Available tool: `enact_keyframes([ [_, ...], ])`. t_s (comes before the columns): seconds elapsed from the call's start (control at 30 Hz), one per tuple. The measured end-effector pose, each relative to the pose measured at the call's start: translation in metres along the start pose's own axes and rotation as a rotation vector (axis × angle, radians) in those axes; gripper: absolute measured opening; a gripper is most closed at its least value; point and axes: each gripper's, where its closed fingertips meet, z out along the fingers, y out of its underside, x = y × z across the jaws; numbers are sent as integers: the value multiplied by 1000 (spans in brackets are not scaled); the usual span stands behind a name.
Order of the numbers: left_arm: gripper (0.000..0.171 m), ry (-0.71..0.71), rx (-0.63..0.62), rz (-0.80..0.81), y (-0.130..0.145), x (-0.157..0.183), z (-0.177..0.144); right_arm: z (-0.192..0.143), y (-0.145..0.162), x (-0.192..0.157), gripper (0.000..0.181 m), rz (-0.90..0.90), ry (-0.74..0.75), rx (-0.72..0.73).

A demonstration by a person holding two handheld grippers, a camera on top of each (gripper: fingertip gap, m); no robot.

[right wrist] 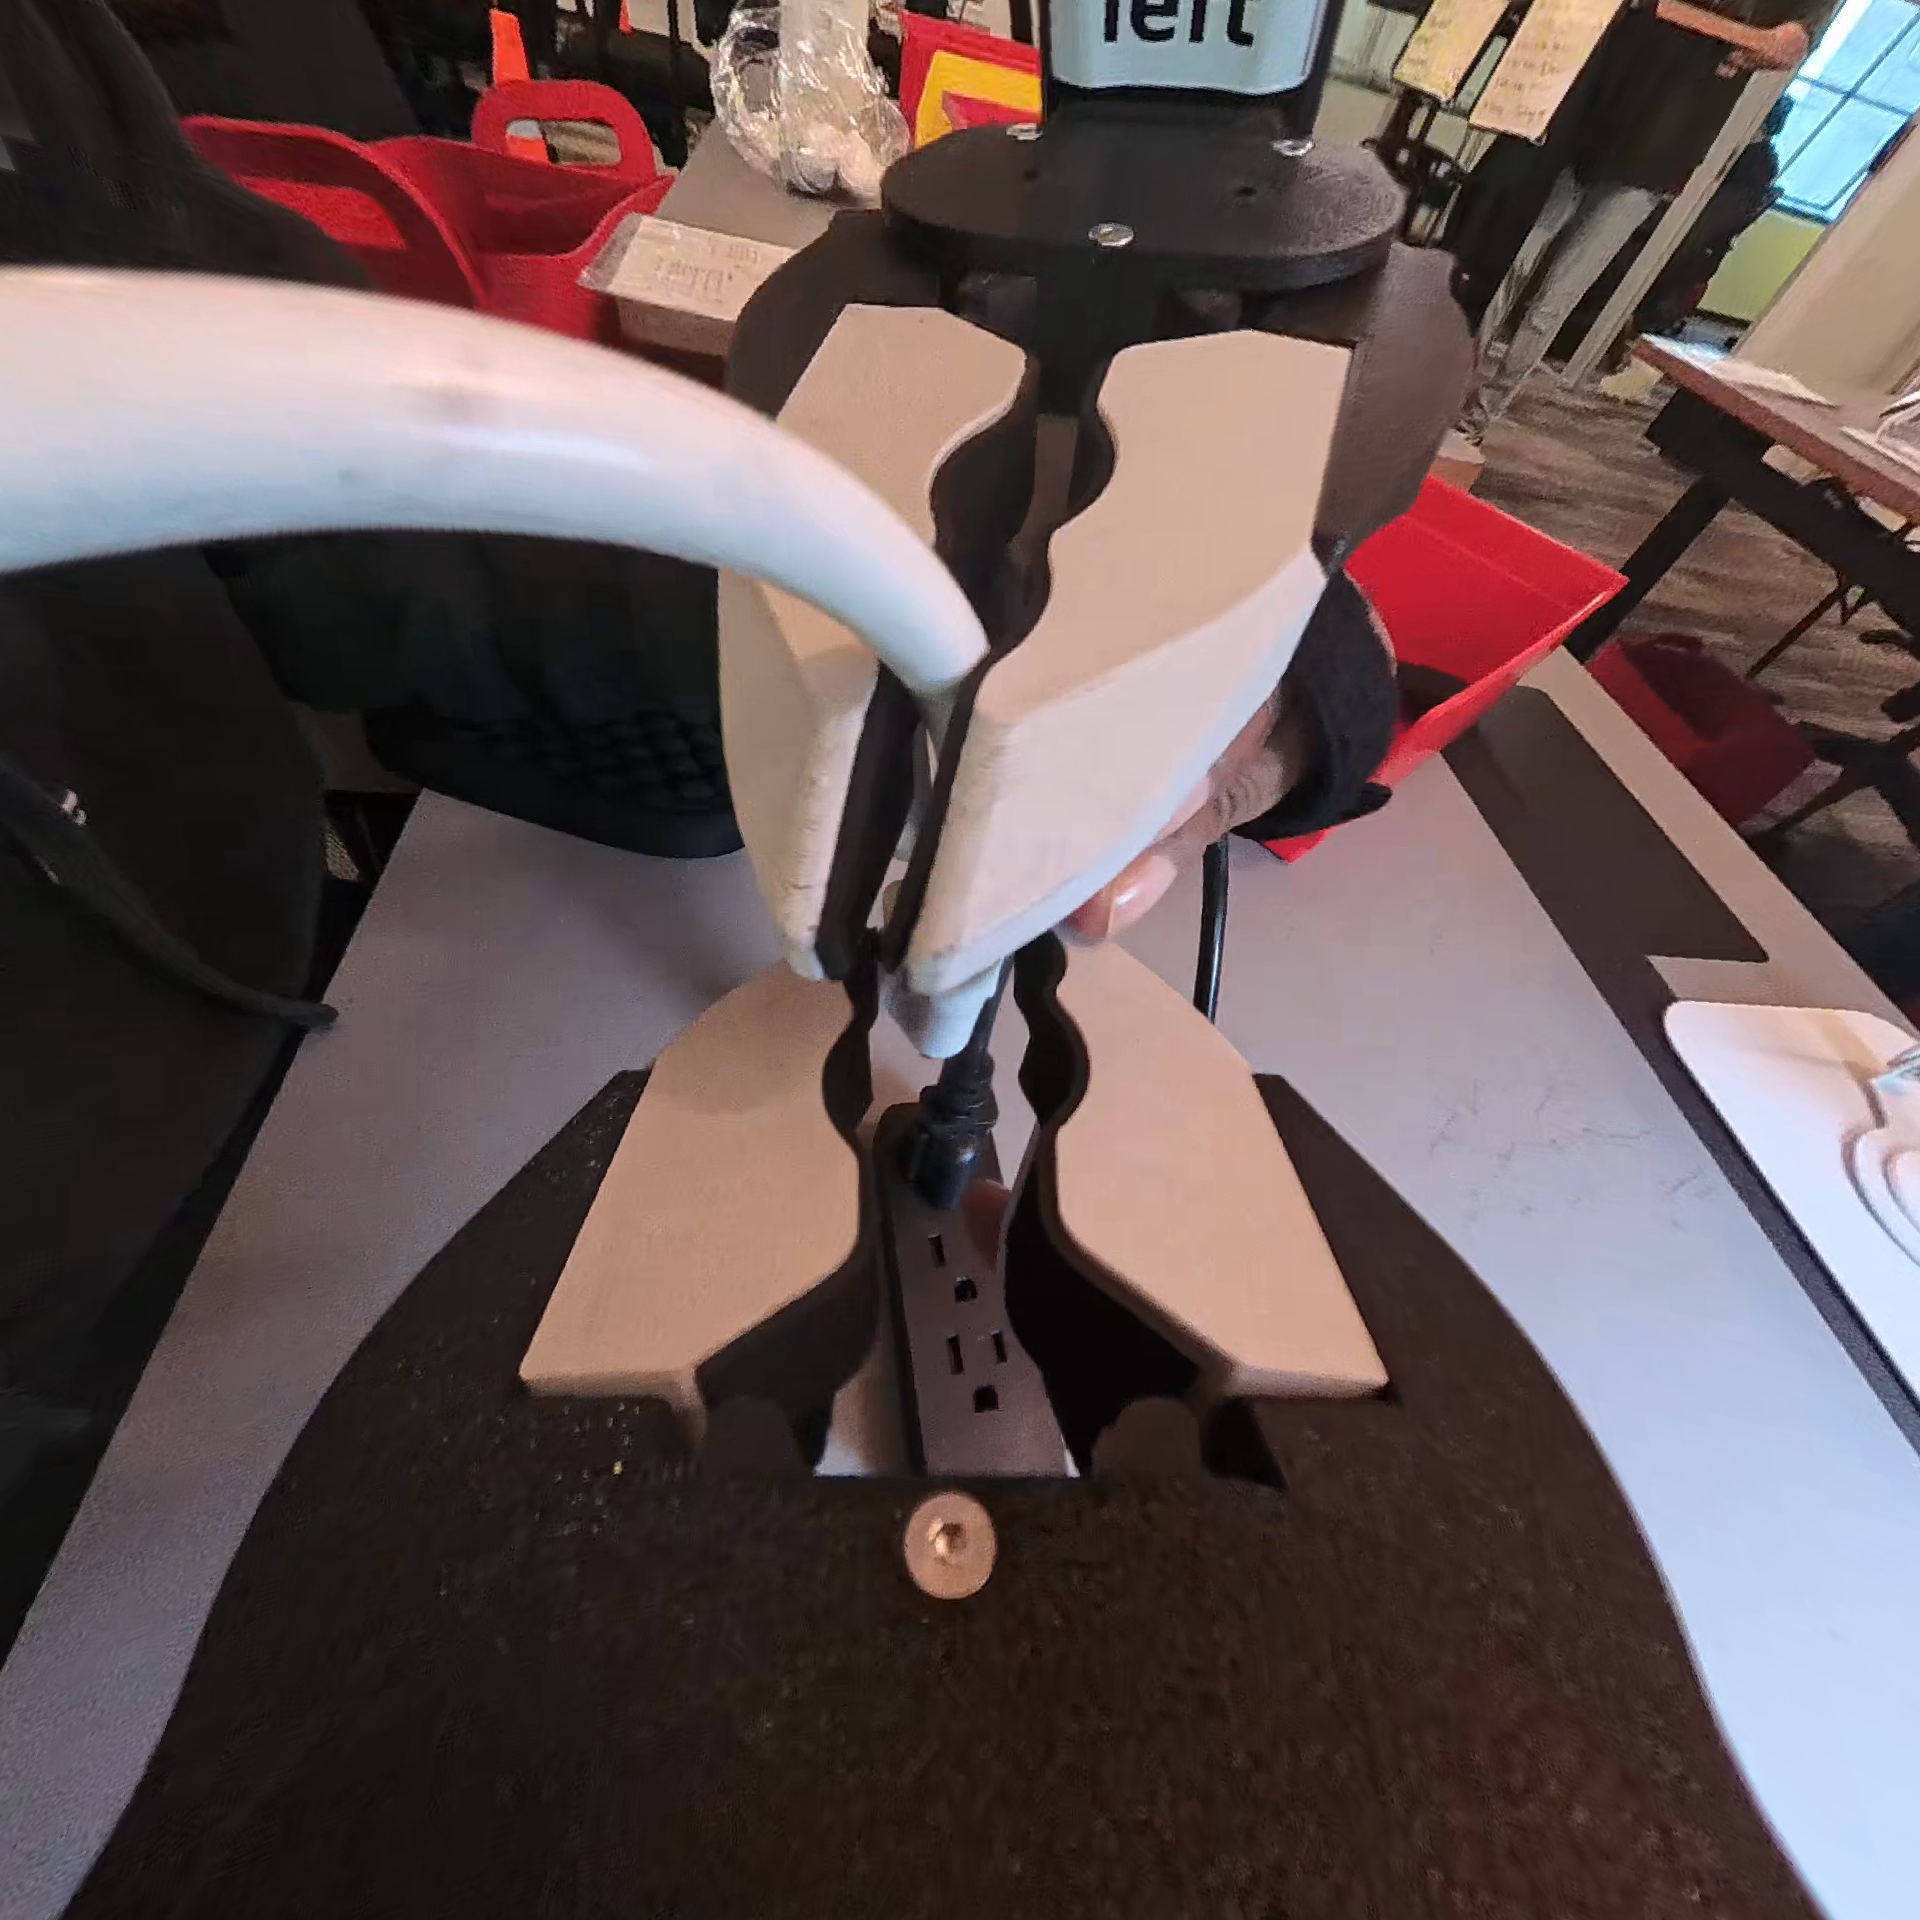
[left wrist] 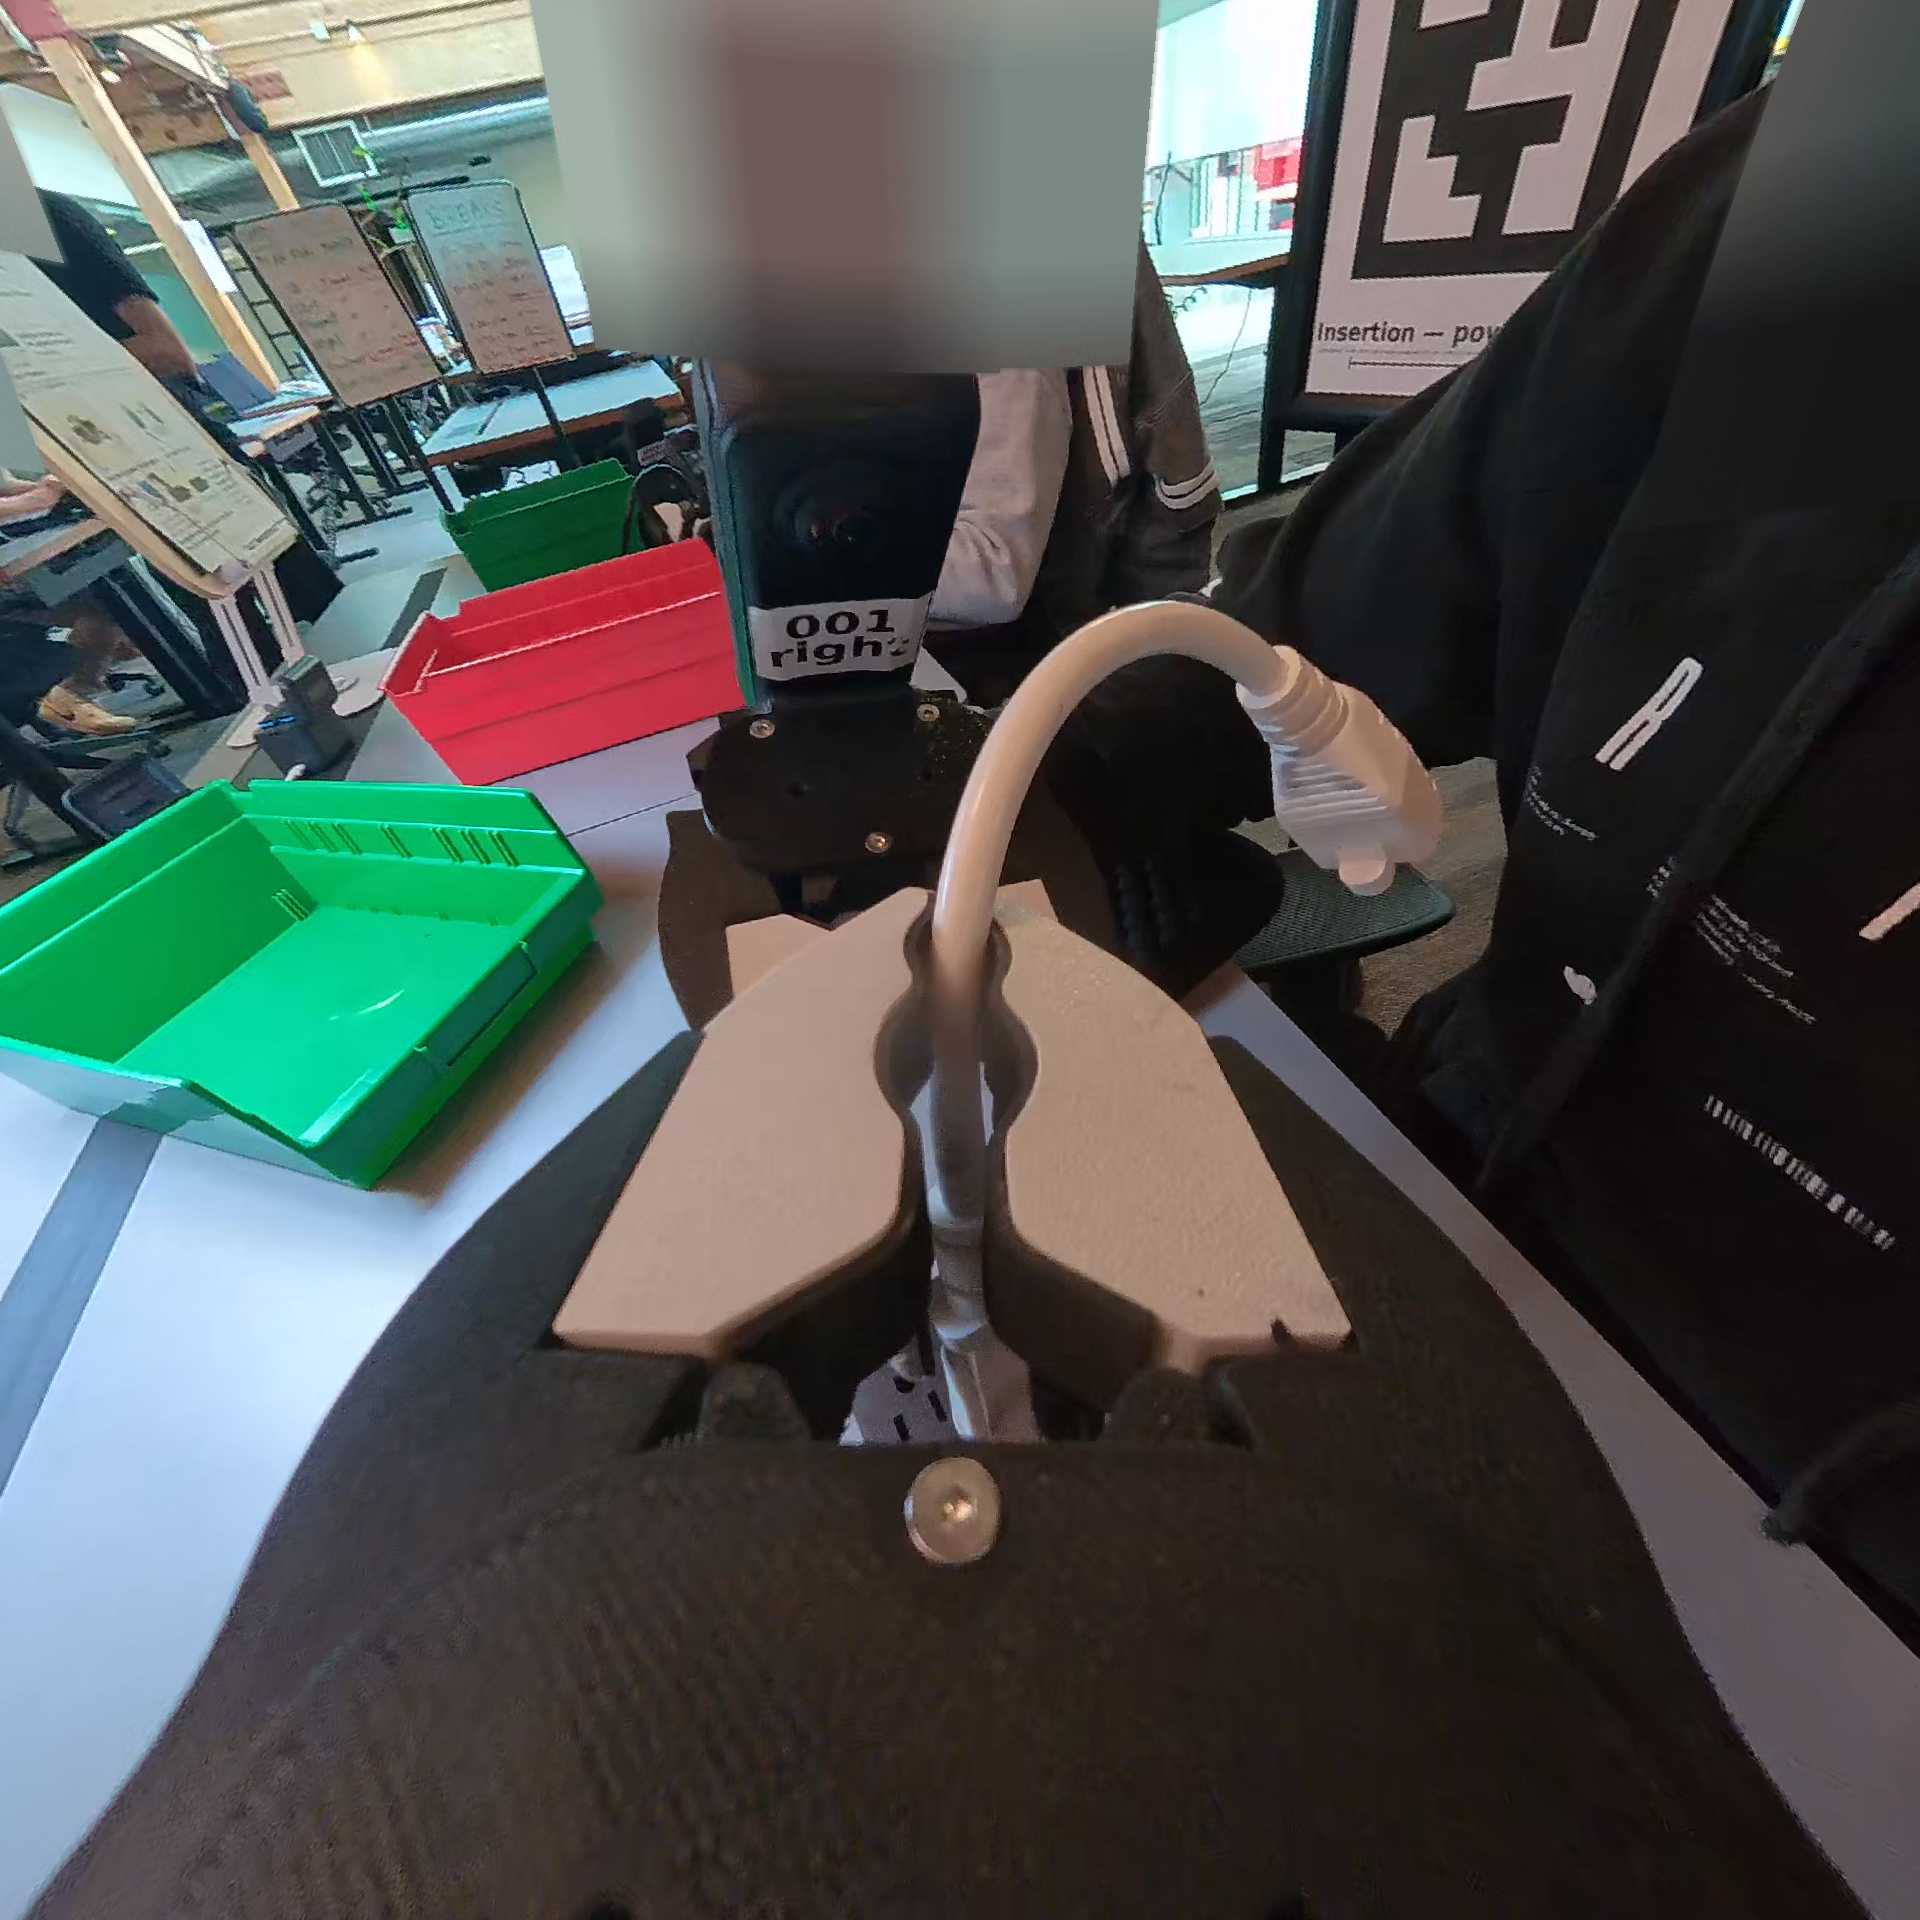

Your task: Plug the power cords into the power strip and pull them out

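Short white cord [left wrist: 977, 821]; moulded plug [left wrist: 1340, 769]

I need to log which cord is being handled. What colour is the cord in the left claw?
White cord, clearest in the left wrist view.

The long black power strip [right wrist: 961, 1320] lies on the pale grey bench [right wrist: 1403, 1143], a black plug [right wrist: 940, 1148] seated at its far end. Left of it, an open green plastic bin [left wrist: 312, 966] precedes a red plastic bin [left wrist: 582, 665].
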Motion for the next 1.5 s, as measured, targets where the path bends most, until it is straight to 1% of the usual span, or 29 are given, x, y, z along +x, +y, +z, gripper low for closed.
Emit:
enact_keyframes([
  [0.1, 5, -44, -11, -5, 1, -6, 1, 1, -1, 5, 28, 24, 11, 19],
  [0.17, 5, -88, -26, -16, 3, -12, 2, 1, -1, 9, 27, 72, 16, 49],
  [0.2, 7, -118, -32, -25, 4, -16, 3, 0, 0, 12, 27, 102, 20, 68],
  [0.27, 16, -165, -58, -50, 7, -23, 1, -3, 5, 18, 26, 156, 29, 86],
  [0.3, 17, -190, -72, -60, 9, -26, -2, -5, 7, 20, 26, 173, 34, 99],
  [0.4, 19, -238, -72, -90, 7, -30, -18, -14, 13, 22, 25, 201, 48, 112],
  [0.5, 31, -304, -110, -138, 14, -29, -43, -26, 17, 23, 25, 218, 53, 123],
  [0.57, 35, -385, -161, -146, 31, -27, -65, -36, 26, 28, 25, 213, 86, 96],
  [0.63, 36, -437, -217, -201, 58, -20, -84, -44, 35, 31, 25, 224, 99, 74],
  [0.7, 40, -451, -263, -297, 91, -9, -98, -51, 43, 37, 25, 253, 118, 63],
  [0.73, 42, -453, -251, -345, 102, -5, -102, -52, 48, 40, 25, 257, 129, 47],
  [0.8, 43, -441, -202, -419, 114, 0, -106, -52, 57, 45, 25, 259, 134, 5],
  [0.83, 44, -432, -206, -422, 118, 2, -106, -50, 62, 46, 25, 265, 131, -20],
  [0.93, 47, -393, -274, -388, 122, 11, -109, -42, 68, 49, 25, 291, 118, -60],
  [0.97, 48, -389, -278, -385, 121, 13, -113, -40, 69, 47, 25, 291, 111, -70],
  [1.07, 45, -380, -200, -361, 107, 19, -128, -32, 70, 39, 25, 277, 74, -94],
  [1.13, 39, -371, -222, -373, 108, 28, -137, -27, 71, 34, 25, 269, 49, -113],
  [1.2, 42, -355, -283, -388, 116, 40, -134, -23, 75, 30, 25, 268, 19, -156],
  [1.27, 45, -387, -338, -389, 131, 40, -116, -20, 80, 24, 25, 273, -26, -221],
  [1.33, 47, -380, -395, -422, 151, 39, -85, -18, 89, 20, 25, 271, -50, -301],
  [1.4, 52, -343, -494, -443, 173, 41, -55, -18, 96, 18, 25, 268, -65, -369],
  [1.43, 56, -326, -536, -437, 182, 42, -41, -20, 100, 17, 25, 272, -71, -406],
  [1.5, 60, -333, -595, -403, 196, 38, -18, -22, 106, 13, 25, 292, -81, -465],
])
